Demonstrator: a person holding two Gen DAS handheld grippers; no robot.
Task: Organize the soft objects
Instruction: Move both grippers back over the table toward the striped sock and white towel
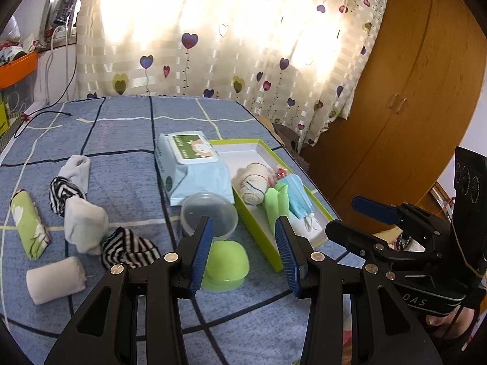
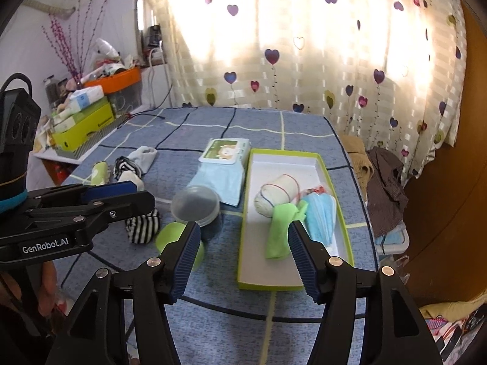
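A green-rimmed shallow box (image 1: 258,245) (image 2: 243,213) lies on the blue checked bedspread (image 1: 121,127). It holds a rolled beige bandage (image 1: 252,185) (image 2: 277,194), a green cloth (image 1: 275,205) (image 2: 278,234) and blue face masks (image 1: 298,194) (image 2: 319,216). Left of the box lie white sock rolls (image 1: 54,279), striped socks (image 1: 127,246) and a green patterned roll (image 1: 29,225). My left gripper (image 1: 243,222) (image 2: 144,193) hovers open and empty over the box's near-left corner. My right gripper (image 2: 243,225) (image 1: 342,216) is open and empty above the box's near end.
A wet-wipes pack (image 1: 191,164) (image 2: 225,158), a clear round tub (image 1: 210,213) (image 2: 196,203) and a green lid (image 1: 226,261) sit beside the box. Clothes (image 2: 383,182) hang off the bed's right edge. A wooden wardrobe (image 1: 411,91) stands right, and a cluttered shelf (image 2: 85,115) left.
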